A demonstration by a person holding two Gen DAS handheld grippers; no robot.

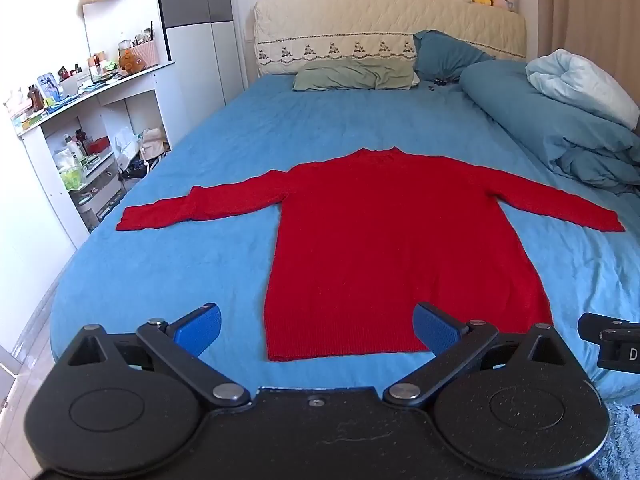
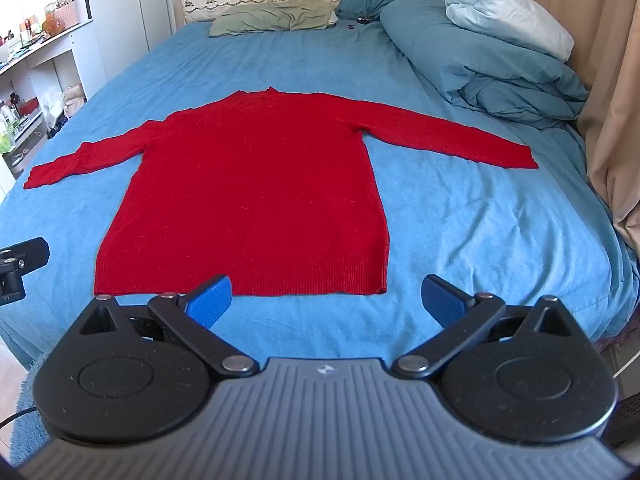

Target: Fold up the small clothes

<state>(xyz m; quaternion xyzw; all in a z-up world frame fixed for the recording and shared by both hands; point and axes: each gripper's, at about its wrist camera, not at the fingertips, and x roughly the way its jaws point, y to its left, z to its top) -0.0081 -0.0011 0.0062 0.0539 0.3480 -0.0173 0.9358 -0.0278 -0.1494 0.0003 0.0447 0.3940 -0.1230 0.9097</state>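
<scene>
A red long-sleeved sweater (image 1: 384, 232) lies flat on the blue bed sheet (image 1: 200, 252), both sleeves spread out sideways, collar toward the headboard and hem toward me. It also shows in the right wrist view (image 2: 256, 184). My left gripper (image 1: 316, 330) is open and empty, held above the foot of the bed just short of the hem's left half. My right gripper (image 2: 326, 300) is open and empty, just short of the hem's right corner. A part of the right gripper (image 1: 610, 340) shows at the right edge of the left wrist view.
A rolled blue duvet (image 2: 480, 60) with a pale blanket (image 2: 508, 16) lies along the bed's right side. A green pillow (image 1: 354, 74) and a blue pillow (image 1: 444, 54) lie at the headboard. White shelves (image 1: 80, 128) with clutter stand left. A curtain (image 2: 612, 120) hangs right.
</scene>
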